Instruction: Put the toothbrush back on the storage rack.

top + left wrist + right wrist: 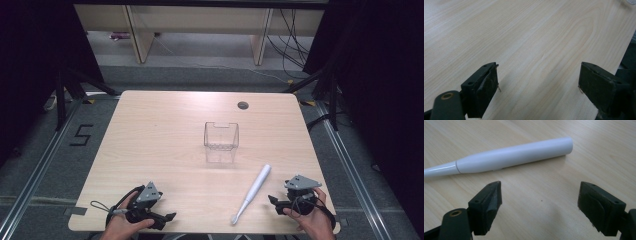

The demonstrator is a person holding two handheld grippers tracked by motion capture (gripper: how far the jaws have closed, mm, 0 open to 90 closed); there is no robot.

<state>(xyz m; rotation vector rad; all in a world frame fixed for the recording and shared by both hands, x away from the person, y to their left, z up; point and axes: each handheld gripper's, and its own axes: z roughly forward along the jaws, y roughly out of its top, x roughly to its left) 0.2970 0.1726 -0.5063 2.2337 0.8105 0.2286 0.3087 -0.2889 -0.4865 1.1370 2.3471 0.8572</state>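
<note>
Beside the white toothbrush [252, 192], the right gripper [274, 201] sits with jaws wide apart, holding nothing. Farther from the toothbrush, the left gripper [171, 217] gapes too, over bare table [160, 130].

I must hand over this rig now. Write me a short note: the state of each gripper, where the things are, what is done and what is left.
Left gripper: open, holding nothing, low over the near left of the table.
Right gripper: open, holding nothing, at the near right, jaws pointing toward the toothbrush.
White electric toothbrush: lies flat on the table just in front of the right gripper, untouched.
Clear plastic container: stands upright mid-table, nothing in it.
Done: nothing yet.
Left: probably grasp the toothbrush and put it in the container.
</note>
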